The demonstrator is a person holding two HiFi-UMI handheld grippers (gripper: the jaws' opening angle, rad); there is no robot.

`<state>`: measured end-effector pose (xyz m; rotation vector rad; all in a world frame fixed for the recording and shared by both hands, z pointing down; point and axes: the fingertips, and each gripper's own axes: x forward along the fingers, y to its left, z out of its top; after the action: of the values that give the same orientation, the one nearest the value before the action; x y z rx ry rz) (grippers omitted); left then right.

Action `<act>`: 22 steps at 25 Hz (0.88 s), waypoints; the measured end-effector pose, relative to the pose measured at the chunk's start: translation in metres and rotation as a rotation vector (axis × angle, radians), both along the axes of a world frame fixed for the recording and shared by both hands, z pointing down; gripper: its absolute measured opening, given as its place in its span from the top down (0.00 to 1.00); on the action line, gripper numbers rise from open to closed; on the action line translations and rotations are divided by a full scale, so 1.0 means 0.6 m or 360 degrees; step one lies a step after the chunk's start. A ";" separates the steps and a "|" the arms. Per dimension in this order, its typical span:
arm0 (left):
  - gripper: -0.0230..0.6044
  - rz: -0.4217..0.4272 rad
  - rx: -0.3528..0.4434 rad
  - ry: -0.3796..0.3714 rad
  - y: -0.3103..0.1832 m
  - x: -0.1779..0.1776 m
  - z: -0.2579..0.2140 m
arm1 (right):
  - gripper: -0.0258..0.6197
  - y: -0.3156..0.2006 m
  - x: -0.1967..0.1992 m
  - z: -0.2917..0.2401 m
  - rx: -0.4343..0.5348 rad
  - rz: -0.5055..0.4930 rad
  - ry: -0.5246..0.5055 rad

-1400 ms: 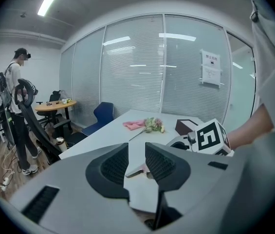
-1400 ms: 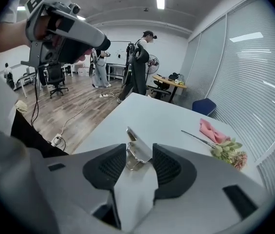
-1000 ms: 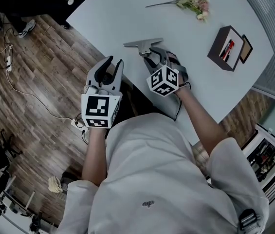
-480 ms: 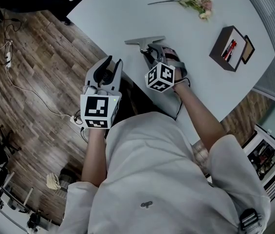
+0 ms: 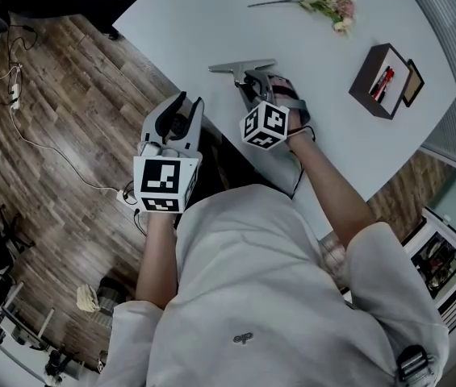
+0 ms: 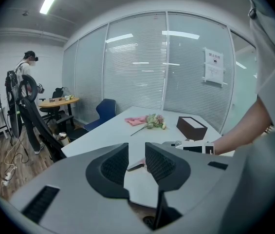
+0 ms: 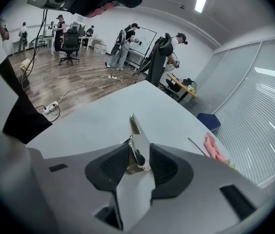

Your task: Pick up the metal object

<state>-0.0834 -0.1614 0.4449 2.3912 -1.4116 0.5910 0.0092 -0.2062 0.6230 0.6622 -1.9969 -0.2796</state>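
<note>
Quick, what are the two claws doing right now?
Left claw: open, nothing in it.
Right claw: has just been closing, and its pads now grip the metal object.

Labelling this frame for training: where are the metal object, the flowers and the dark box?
metal object point(image 5: 240, 66), head view, its flat bar.
flowers point(image 5: 330, 3), head view, the blossoms.
dark box point(image 5: 363, 72), head view, its left outer wall.
</note>
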 end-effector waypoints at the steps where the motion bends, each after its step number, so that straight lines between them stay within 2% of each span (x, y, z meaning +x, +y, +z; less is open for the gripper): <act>1: 0.78 -0.0001 0.0001 0.0000 0.000 -0.001 -0.001 | 0.75 -0.001 -0.001 -0.001 0.0004 -0.0001 0.0003; 22: 0.78 -0.0017 0.0015 0.0003 -0.001 -0.003 -0.005 | 0.81 -0.002 0.001 -0.001 0.0007 -0.0019 0.0015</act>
<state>-0.0852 -0.1618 0.4421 2.3893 -1.4284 0.5806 0.0099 -0.2076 0.6227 0.6506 -1.9924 -0.2943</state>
